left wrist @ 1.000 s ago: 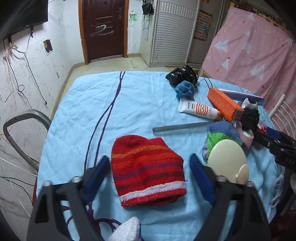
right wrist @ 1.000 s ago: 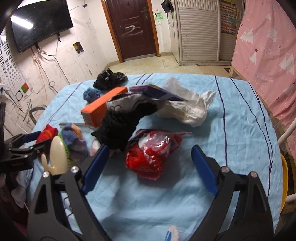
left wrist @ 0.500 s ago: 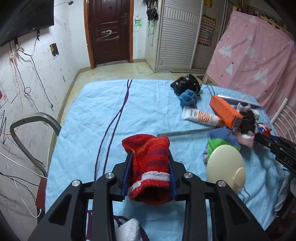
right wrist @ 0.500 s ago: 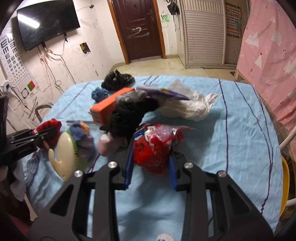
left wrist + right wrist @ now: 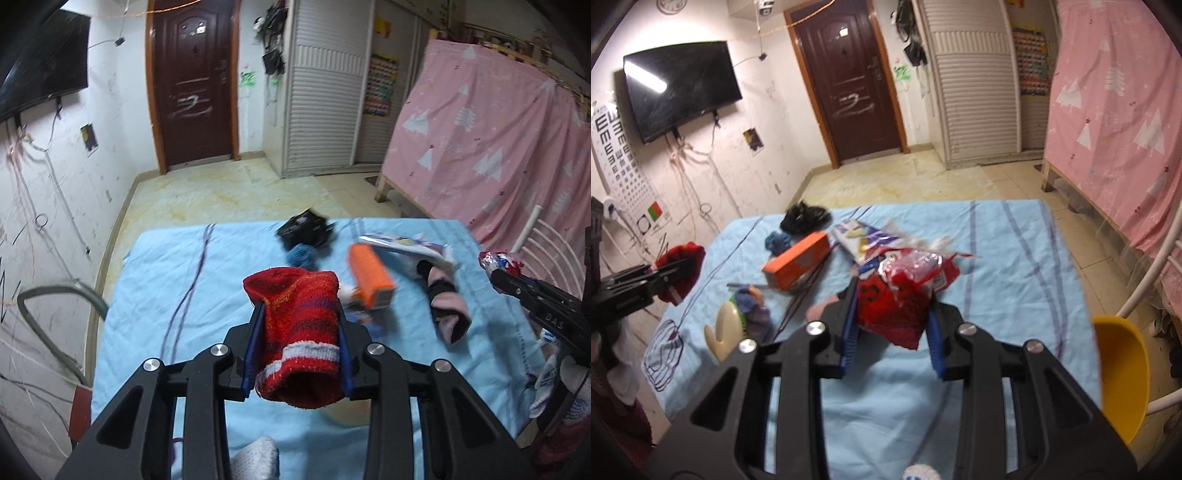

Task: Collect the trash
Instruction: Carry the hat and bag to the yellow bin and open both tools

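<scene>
My left gripper (image 5: 300, 332) is shut on a red striped knit hat (image 5: 299, 325) and holds it up above the blue-covered table (image 5: 155, 295). My right gripper (image 5: 892, 321) is shut on a crumpled red plastic wrapper (image 5: 905, 291), also lifted off the table. The hat in the left gripper shows at the left of the right wrist view (image 5: 681, 269). The wrapper shows at the right edge of the left wrist view (image 5: 498, 260).
On the table lie an orange box (image 5: 369, 275), a black-and-pink sock (image 5: 447, 306), a black bag (image 5: 304, 230), a blue knit ball (image 5: 303, 254), a purple-white packet (image 5: 862, 236), a cream round lid (image 5: 726, 328). A yellow chair (image 5: 1123, 373) stands right, a grey chair (image 5: 55, 306) left.
Both grippers closed, the left on the hat and the right on the wrapper, and both have lifted their loads up off the table.
</scene>
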`<state>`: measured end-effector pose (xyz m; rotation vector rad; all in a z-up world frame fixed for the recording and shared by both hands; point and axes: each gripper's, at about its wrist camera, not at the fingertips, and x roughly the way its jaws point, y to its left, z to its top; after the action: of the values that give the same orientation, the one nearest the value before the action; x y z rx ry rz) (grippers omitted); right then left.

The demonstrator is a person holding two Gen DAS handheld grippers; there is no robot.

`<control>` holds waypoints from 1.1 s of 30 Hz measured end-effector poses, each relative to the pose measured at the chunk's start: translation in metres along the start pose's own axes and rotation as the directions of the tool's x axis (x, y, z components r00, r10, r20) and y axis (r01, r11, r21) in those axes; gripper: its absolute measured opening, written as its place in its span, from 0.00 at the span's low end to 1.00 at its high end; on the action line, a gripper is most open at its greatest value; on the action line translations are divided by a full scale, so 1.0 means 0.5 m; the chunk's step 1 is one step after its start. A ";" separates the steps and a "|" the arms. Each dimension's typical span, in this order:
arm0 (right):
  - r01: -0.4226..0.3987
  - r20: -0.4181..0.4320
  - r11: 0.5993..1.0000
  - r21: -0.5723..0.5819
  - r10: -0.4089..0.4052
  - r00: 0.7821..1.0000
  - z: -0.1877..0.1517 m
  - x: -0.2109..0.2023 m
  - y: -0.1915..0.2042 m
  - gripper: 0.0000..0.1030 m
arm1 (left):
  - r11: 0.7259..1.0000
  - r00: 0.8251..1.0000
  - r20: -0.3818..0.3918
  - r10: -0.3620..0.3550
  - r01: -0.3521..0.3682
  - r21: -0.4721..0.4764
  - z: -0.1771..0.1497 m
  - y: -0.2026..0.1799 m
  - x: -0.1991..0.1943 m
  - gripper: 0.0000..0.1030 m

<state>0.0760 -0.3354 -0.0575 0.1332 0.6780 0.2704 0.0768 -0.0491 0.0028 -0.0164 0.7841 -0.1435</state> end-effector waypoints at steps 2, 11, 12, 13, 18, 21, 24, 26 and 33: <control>0.009 0.017 1.000 0.015 -0.009 1.000 0.002 -0.011 -0.020 0.30 | 1.000 1.000 0.005 -0.029 0.029 0.007 0.012 -0.027 -0.001 0.24; 0.069 0.073 0.994 0.085 -0.075 0.994 -0.005 -0.068 -0.121 0.30 | 0.986 0.990 0.002 -0.138 0.137 0.093 0.047 -0.172 0.010 0.24; 0.079 0.079 0.992 0.096 -0.086 0.993 -0.007 -0.076 -0.136 0.30 | 0.984 0.989 -0.001 -0.147 0.147 0.099 0.051 -0.186 0.012 0.24; 0.087 0.085 0.991 0.106 -0.096 0.992 -0.009 -0.083 -0.148 0.30 | 0.981 0.987 -0.005 -0.163 0.163 0.106 0.055 -0.205 0.015 0.24; 0.126 0.098 0.980 0.153 -0.141 0.985 -0.018 -0.112 -0.215 0.30 | 0.966 0.976 -0.018 -0.219 0.220 0.136 0.066 -0.271 0.024 0.24; 0.143 0.100 0.974 0.173 -0.162 0.982 -0.028 -0.125 -0.246 0.30 | 0.957 0.971 -0.026 -0.239 0.240 0.166 0.069 -0.320 0.030 0.24; 0.157 0.099 0.969 0.190 -0.178 0.979 -0.040 -0.134 -0.272 0.30 | 0.947 0.966 -0.037 -0.256 0.259 0.189 0.067 -0.358 0.034 0.24; 0.163 0.098 0.966 0.200 -0.186 0.978 -0.045 -0.139 -0.288 0.30 | 0.940 0.962 -0.045 -0.268 0.271 0.207 0.066 -0.388 0.036 0.24; 0.187 0.085 0.952 0.241 -0.213 0.973 -0.074 -0.151 -0.344 0.30 | 0.917 0.950 -0.073 -0.305 0.314 0.245 0.067 -0.474 0.051 0.24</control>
<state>0.0311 -0.5206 -0.0766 0.2982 0.6060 -0.0130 0.0891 -0.2886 0.0250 0.1053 0.7882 -0.5467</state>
